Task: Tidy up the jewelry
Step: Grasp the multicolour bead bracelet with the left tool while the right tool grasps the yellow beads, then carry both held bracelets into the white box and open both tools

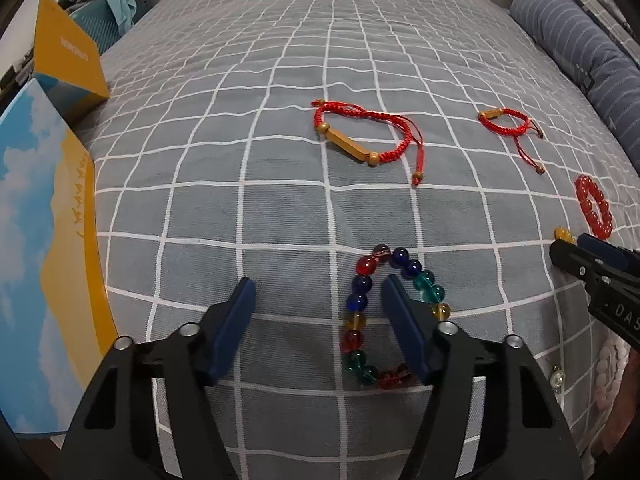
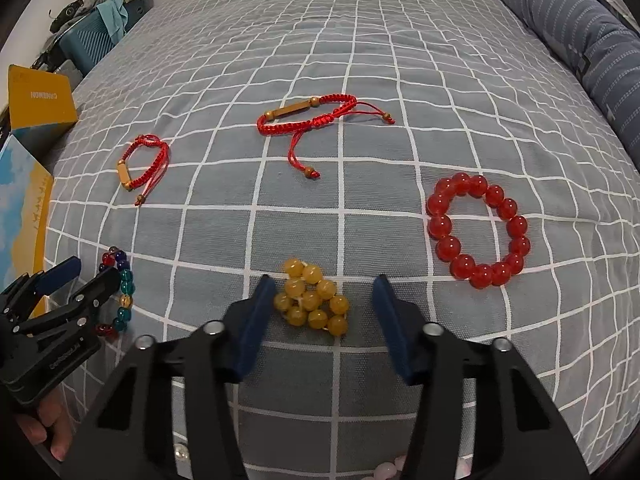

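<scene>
The left claw [image 1: 318, 294] is released, its blue fingers spread wide just above the bed [image 1: 280, 60]. Its right finger sits inside the loop of the multicolour bracelet [image 1: 360, 320], while the left finger stands outside the loop over bare checked cover (whether the finger touches the beads cannot be told).

The right claw [image 2: 322, 294] is likewise released, its fingers parted on either side of the yellow bracelet [image 2: 312, 302], which lies bunched in a heap between them. The left finger is just beside the beads; the right finger stands apart from them.

Farther out on the bed lie three more pieces. The red bead bracelet [image 2: 478, 230] rests as an open ring to the right of the yellow one, near it but not touching. Two red cord bracelets sit beyond: the large cord bracelet [image 2: 312, 118] with its wooden bar and trailing ends near the middle, and the small cord bracelet [image 2: 142, 168] to its left in the right wrist view.

At the bed's left edge an open box [image 1: 44, 200] with a sky print lies with its yellow lid [image 1: 66, 52] raised. A striped bolster [image 2: 580, 40] runs along the right side.
</scene>
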The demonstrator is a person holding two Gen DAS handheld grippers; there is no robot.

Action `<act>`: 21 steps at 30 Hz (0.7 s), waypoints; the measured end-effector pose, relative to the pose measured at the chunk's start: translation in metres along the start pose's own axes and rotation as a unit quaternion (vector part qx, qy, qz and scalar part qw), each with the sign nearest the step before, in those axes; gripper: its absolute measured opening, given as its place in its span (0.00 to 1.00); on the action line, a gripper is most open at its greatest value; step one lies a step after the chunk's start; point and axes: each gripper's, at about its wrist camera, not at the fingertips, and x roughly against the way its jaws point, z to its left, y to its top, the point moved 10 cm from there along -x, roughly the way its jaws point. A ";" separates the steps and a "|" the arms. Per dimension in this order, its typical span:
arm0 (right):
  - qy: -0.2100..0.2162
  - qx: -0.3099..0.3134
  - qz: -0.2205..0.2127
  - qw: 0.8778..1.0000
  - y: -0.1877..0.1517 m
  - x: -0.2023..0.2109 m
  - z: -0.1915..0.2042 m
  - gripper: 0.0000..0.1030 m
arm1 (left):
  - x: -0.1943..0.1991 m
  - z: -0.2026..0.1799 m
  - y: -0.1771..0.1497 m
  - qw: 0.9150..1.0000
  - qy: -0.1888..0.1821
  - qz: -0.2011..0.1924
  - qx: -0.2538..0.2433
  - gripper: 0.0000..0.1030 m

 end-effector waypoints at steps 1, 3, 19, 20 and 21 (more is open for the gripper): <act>0.000 0.001 0.000 1.000 0.000 0.000 0.001 0.37 | 0.000 0.000 0.000 1.000 -0.002 0.000 -0.002 0.52; 0.001 0.003 0.002 1.000 -0.001 0.000 0.002 0.31 | 0.001 -0.001 0.000 1.000 -0.007 0.001 -0.003 0.44; -0.016 0.014 -0.012 1.000 0.001 0.009 0.004 0.09 | 0.011 0.001 0.001 0.999 -0.037 0.000 0.009 0.09; -0.019 0.015 -0.015 1.000 0.002 0.010 0.004 0.09 | 0.012 0.001 0.001 0.999 -0.038 -0.001 0.009 0.09; -0.020 0.016 -0.016 1.000 0.002 0.011 0.005 0.09 | 0.013 0.001 0.001 0.999 -0.040 -0.003 0.010 0.09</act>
